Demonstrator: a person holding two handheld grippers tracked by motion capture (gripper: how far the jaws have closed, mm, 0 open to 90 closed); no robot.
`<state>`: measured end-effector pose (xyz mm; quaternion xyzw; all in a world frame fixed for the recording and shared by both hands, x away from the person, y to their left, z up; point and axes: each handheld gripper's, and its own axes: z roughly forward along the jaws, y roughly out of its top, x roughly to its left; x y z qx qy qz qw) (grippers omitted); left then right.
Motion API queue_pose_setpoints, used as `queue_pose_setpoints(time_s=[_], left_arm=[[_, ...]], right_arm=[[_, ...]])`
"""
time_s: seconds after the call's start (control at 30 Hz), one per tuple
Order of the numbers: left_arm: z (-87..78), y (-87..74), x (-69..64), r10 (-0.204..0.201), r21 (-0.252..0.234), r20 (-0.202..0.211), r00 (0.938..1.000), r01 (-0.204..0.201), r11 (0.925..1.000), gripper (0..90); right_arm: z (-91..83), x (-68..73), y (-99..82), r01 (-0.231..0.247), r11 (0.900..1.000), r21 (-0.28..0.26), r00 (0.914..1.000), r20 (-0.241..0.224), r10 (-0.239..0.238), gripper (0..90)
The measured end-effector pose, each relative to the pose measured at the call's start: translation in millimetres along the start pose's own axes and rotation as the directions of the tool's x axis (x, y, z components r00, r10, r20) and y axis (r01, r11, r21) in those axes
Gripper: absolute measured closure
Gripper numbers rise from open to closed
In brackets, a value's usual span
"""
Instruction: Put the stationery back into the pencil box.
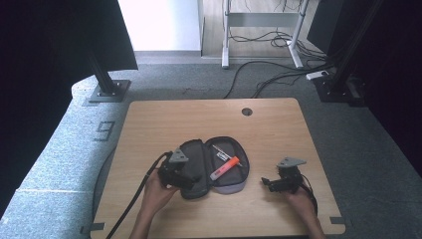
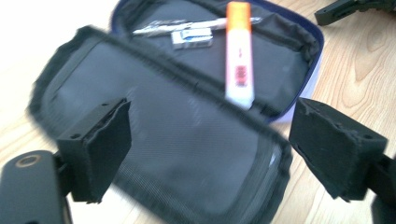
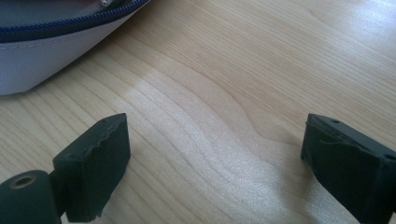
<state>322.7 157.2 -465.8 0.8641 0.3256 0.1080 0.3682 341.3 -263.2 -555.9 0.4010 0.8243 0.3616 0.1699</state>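
Left tool point(image 1: 191, 183): hovering over the near flap of the pencil case point(image 1: 196, 169), jaws standing wide, nothing pinched between its pads point(image 2: 105, 149).
Right tool point(image 1: 266, 183): resting low on the desk point(image 1: 268, 134), just right of the case, jaws spread wide over bare wood in the right gripper view.
Hands: a person's forearms are coming in from the near edge, one gripping each tool.
Pencil case: lying open flat at the middle of the desk, dark mesh flap on the left, deeper half on the right.
Marker point(image 1: 225, 168): an orange-and-white marker is lying slantwise in the deeper half.
Pen point(image 1: 219, 152): a slim pen is lying beyond the marker in the same half, beside a small white-and-blue item point(image 2: 192, 37) too blurred to name.
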Motion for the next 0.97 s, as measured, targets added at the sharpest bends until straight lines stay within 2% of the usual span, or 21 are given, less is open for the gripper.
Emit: queue_pose_setpoints(time_s=[0.17, 0.23, 0.33, 0.43, 0.53, 0.63, 0.73, 0.8, 0.87, 0.97], left_arm=[[-15.9, -24.4, 8.7, -0.031, -0.018, -0.033, 0.999, 0.031, 0.9994, 8.9], [-18.8, -33.2, 11.2, -0.042, -0.017, -0.039, 0.9983, 0.041, 0.999, 7.8], [-21.8, -48.9, 14.3, -0.045, -0.006, -0.074, 0.9962, 0.045, 0.999, 4.7], [-22.6, -62.5, 18.2, -0.062, -0.003, -0.086, 0.9944, 0.062, 0.9981, 2.6], [-20.7, -78.2, 23.1, -0.096, -0.015, -0.081, 0.9921, 0.095, 0.9953, 2.4], [-15.7, -91.9, 26.9, -0.112, -0.008, -0.081, 0.9904, 0.112, 0.9937, 2.4], [-8.2, -104.3, 31.3, -0.106, 0.033, -0.122, 0.9869, 0.111, 0.9933, 1.5], [-4.1, -110.8, 34.5, -0.115, 0.042, -0.128, 0.985, 0.122, 0.9917, 1.4], [-0.5, -114.6, 35.0, -0.1, 0.055, -0.167, 0.9809, 0.11, 0.9924, 0.0], [-0.3, -114.7, 35.2, -0.1, 0.054, -0.167, 0.9809, 0.111, 0.9924, 0.0]], right_arm=[[-0.4, 0.4, -0.3, -0.004, 1.0, -0.001, 1.0, 0.004, 0.004, 7.8], [-0.5, 0.5, -0.4, -0.004, 1.0, 0.0, 1.0, 0.003, 0.004, 7.9], [-1.0, 0.8, -0.8, -0.005, 1.0, 0.0, 1.0, 0.005, 0.005, 7.9], [-1.0, 0.8, -0.9, -0.005, 1.0, 0.0, 1.0, 0.005, 0.005, 7.9], [-1.1, 0.9, -0.9, -0.005, 1.0, 0.0, 1.0, 0.005, 0.005, 7.9], [-1.2, 0.8, -1.0, -0.004, 1.0, 0.0, 1.0, 0.005, 0.004, 7.9], [-1.2, 0.8, -1.0, -0.004, 1.0, 0.0, 1.0, 0.005, 0.004, 7.9], [-1.2, 0.9, -1.0, -0.004, 1.0, 0.0, 1.0, 0.005, 0.004, 7.9], [-1.1, 0.8, -1.2, -0.003, 1.0, 0.0, 1.0, 0.006, 0.003, 7.9], [-1.5, 1.1, -1.8, -0.003, 1.0, 0.0, 1.0, 0.005, 0.003, 8.0]])
